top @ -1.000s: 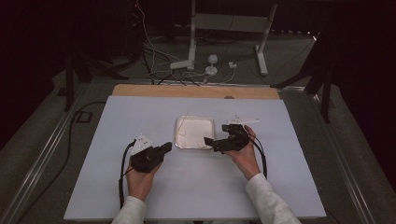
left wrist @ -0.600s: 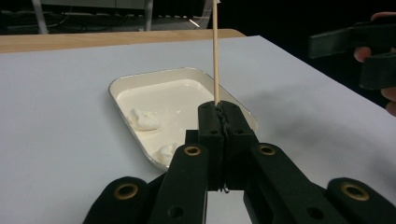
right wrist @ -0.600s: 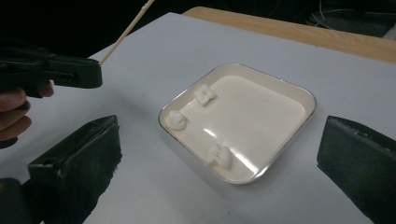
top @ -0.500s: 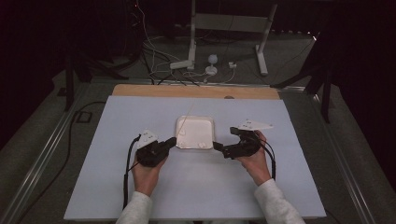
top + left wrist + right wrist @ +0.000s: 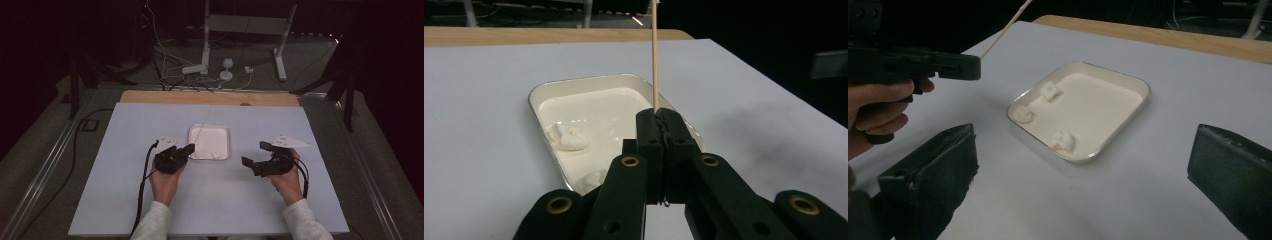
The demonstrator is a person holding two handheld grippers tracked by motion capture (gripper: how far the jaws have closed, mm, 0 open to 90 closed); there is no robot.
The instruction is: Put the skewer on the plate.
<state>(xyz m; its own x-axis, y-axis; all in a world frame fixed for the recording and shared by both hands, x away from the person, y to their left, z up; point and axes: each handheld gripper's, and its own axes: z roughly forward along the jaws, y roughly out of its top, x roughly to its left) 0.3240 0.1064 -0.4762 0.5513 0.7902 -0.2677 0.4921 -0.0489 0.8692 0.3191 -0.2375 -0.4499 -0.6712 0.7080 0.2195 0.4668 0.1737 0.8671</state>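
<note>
A shallow white tray (image 5: 212,136) sits mid-table and holds three small white lumps (image 5: 1063,140). My left gripper (image 5: 188,148) rests at the tray's left front corner, shut on a thin wooden skewer (image 5: 202,127) that slants up over the tray. In the left gripper view the jaws (image 5: 658,118) clamp the skewer (image 5: 654,55) upright, with the tray (image 5: 614,107) just behind. My right gripper (image 5: 256,153) stands open to the right of the tray, apart from it. In the right gripper view its jaws (image 5: 1083,167) are spread wide and empty, facing the tray (image 5: 1095,107) and the left gripper (image 5: 965,67).
The light blue table top (image 5: 215,200) spreads around the tray, with a wooden strip (image 5: 210,98) along its far edge. Beyond it stand a metal stand (image 5: 206,45) and loose cables (image 5: 225,77) on the floor. Black cables trail from both grippers.
My right gripper has drawn back from the tray's right edge toward the right. My left gripper has edged forward and right, up to the tray's corner, skewer still held.
</note>
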